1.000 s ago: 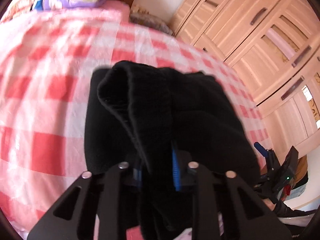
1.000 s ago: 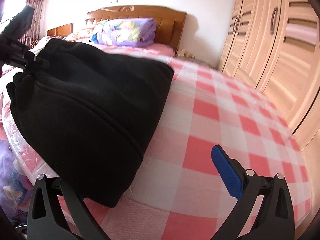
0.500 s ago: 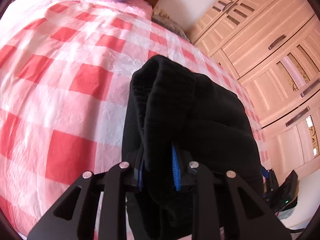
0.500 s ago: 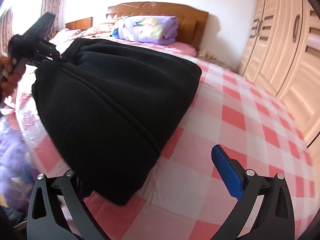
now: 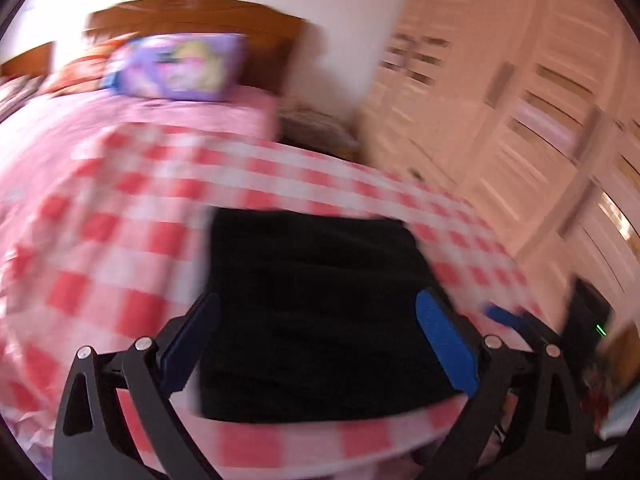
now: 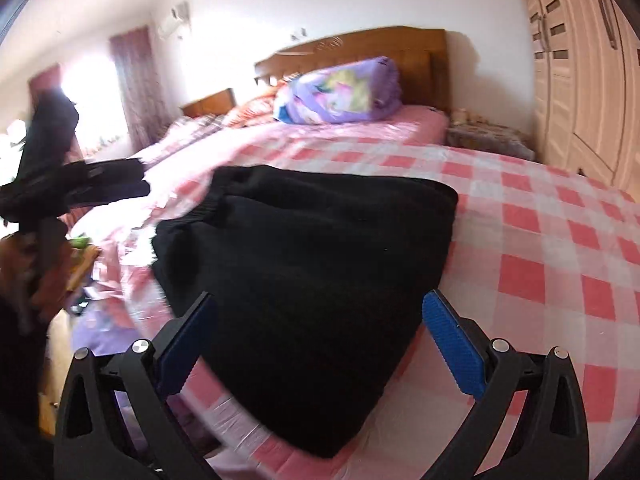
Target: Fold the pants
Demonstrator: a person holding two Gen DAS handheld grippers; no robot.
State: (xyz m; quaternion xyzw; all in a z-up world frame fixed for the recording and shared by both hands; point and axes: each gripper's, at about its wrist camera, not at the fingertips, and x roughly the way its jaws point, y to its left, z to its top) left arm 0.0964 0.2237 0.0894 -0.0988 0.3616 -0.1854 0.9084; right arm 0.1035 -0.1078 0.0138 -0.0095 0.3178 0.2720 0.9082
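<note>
The black pants (image 5: pixel 320 312) lie as a folded block on the red-and-white checked bed sheet (image 5: pixel 120 240), close to the near edge of the bed. My left gripper (image 5: pixel 318 298) hovers above them, its jaws opening wide; the blue pads touch no cloth. The view is blurred by motion. In the right wrist view the pants (image 6: pixel 312 272) are a thick black heap in front of my right gripper (image 6: pixel 320 300), which is open and holds nothing. My left gripper (image 6: pixel 60 184) shows there at the far left, clear of the pants.
A folded purple quilt (image 6: pixel 340 92) and a wooden headboard (image 6: pixel 360 48) are at the far end of the bed. Pale wardrobe doors (image 5: pixel 520 120) line the right side. A person's hand (image 6: pixel 44 280) holds the left gripper's handle. The bed's edge drops off at the lower left.
My left gripper let go of the pants' folded edge, opened wide and drew back and up. The pants now rest flat on the bed. My right gripper stayed open and rose slightly.
</note>
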